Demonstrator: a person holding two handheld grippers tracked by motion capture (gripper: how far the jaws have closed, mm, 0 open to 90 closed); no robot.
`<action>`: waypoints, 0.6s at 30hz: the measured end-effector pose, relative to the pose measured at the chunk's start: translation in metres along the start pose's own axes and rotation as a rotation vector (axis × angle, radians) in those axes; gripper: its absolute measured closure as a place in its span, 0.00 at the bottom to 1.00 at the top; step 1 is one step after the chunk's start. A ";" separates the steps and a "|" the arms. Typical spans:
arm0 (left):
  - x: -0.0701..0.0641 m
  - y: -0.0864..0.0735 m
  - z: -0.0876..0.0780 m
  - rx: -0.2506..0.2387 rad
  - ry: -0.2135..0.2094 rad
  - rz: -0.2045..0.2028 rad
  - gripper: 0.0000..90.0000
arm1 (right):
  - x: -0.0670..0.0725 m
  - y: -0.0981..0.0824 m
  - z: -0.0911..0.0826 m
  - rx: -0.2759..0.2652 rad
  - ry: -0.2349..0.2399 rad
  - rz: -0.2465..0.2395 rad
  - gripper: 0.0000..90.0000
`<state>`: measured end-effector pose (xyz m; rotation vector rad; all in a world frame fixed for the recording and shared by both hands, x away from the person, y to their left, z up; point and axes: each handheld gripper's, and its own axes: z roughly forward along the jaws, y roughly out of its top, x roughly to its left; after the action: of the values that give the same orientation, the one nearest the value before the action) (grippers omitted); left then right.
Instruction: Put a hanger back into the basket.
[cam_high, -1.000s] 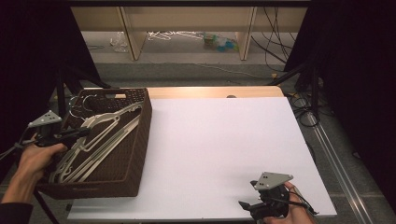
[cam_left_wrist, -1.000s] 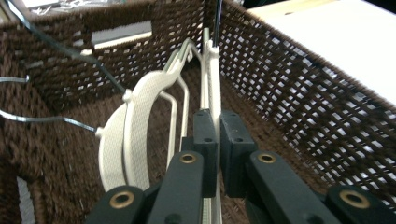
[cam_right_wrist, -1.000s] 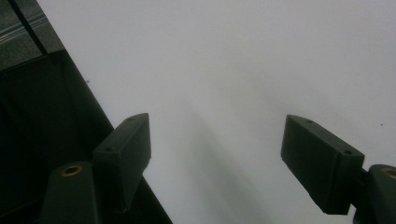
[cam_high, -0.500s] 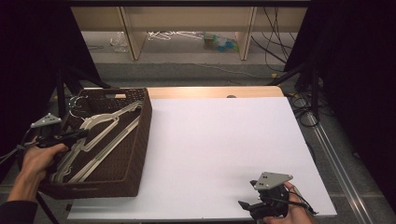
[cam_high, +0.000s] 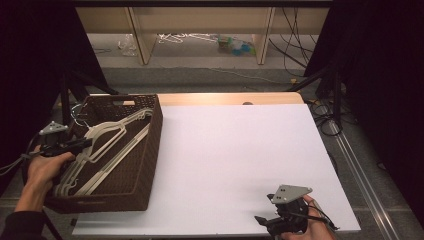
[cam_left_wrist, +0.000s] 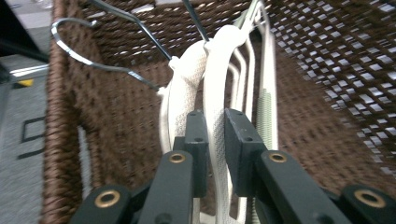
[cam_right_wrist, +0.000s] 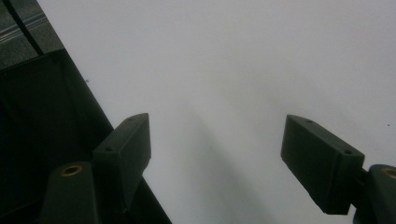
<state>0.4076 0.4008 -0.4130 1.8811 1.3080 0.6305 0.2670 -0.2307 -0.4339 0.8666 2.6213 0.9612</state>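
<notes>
— Where is the hanger (cam_left_wrist: 217, 88) sitting?
— It is lying in the basket (cam_high: 145, 170) at the table's (cam_high: 235, 160) left edge, on top of a stack of other white hangers (cam_high: 100, 155). The left gripper (cam_left_wrist: 214, 135) is straddling its white padded arm, jaws close on both sides; they have just been easing apart, and I cannot tell whether the pads are still pressing on it.
— Any writing or labels showing?
— None that I can read. The basket is showing brown weave, and the hanger's wire hook (cam_left_wrist: 93, 46) is reaching towards the basket's far wall.
— What is the right gripper (cam_right_wrist: 217, 154) doing?
— It is resting at the table's near right corner, jaws spread wide over bare white tabletop, nothing between them.
— Anything crowding the hanger?
— A second padded hanger arm (cam_left_wrist: 184, 93) is lying just beside it on the left, touching or nearly so, and the thinner white bars are running alongside on the right. The basket walls are closing it in on both sides.
— And beyond the table?
— Cables (cam_high: 300, 45) are trailing on the floor, and a few small objects are lying by a wooden frame (cam_high: 140, 35), too small to tell.
</notes>
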 end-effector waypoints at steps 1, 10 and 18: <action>0.000 0.000 0.000 0.013 0.016 0.004 0.87 | 0.000 0.000 0.000 0.001 0.001 0.000 0.28; -0.013 0.007 -0.012 -0.036 0.074 0.018 0.63 | -0.002 0.001 -0.001 -0.020 -0.011 0.002 0.28; -0.046 0.025 -0.030 -0.115 0.076 0.051 0.42 | -0.004 0.001 -0.003 -0.050 0.001 0.030 0.28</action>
<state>0.3835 0.3619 -0.3741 1.8175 1.2472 0.7942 0.2693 -0.2341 -0.4313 0.8962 2.5807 1.0306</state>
